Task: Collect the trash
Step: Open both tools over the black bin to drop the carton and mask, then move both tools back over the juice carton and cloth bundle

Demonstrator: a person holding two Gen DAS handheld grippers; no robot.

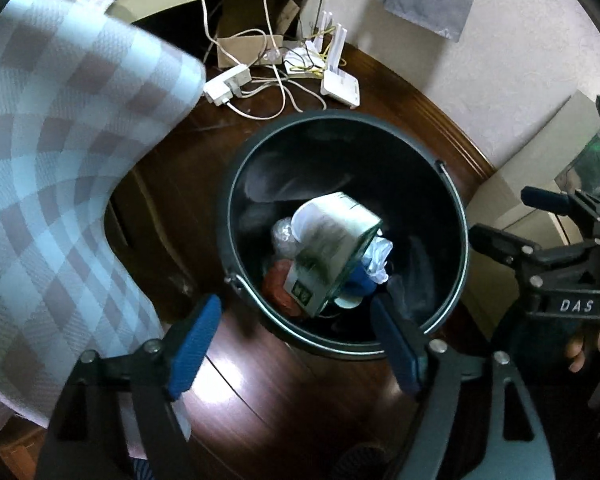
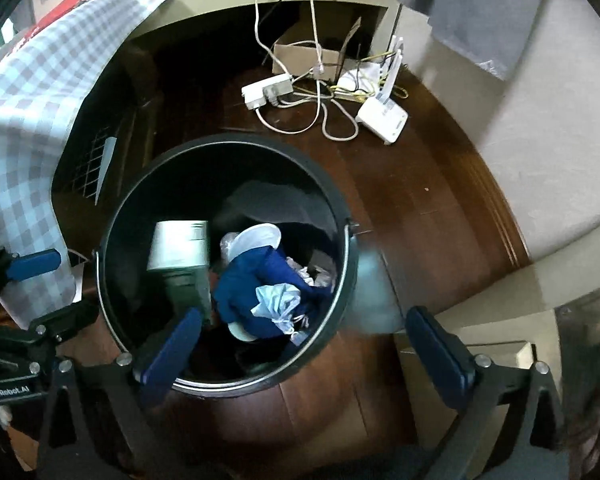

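A dark wooden floor (image 1: pixel 284 400) fills both views, and the checked cloth (image 1: pixel 60 168) draped at the left hides whatever it covers; its lower edge is cut off by the frame. Beside it stands the black bin (image 1: pixel 458 248), round, with a metal rim and a wire handle hanging down its outside. The trash lies inside the bin: a pale green carton (image 1: pixel 332 256), motion-blurred and tilted, so that its print cannot be read; a blue crumpled piece (image 2: pixel 248 288) with a light plastic bag (image 2: pixel 278 300) on it; a white lid-like disc (image 2: pixel 256 240); and something orange (image 1: pixel 278 284), mostly hidden under the carton. The bin's deep bottom is too dark to make out.

Both grippers hang over the bin's near rim, pointing steeply down. The left gripper (image 1: pixel 296 346) has its jaws spread apart with nothing between the blue pads. The right gripper (image 2: pixel 308 354) stands wider still, also released and empty. Each shows in the other's view only as a cut-off black frame at the edge.

Far on the floor lie a white power strip (image 2: pixel 268 90), tangled cables (image 2: pixel 320 112), a white router (image 2: pixel 382 118) and a cardboard box (image 2: pixel 304 56), partly hidden behind the cables.
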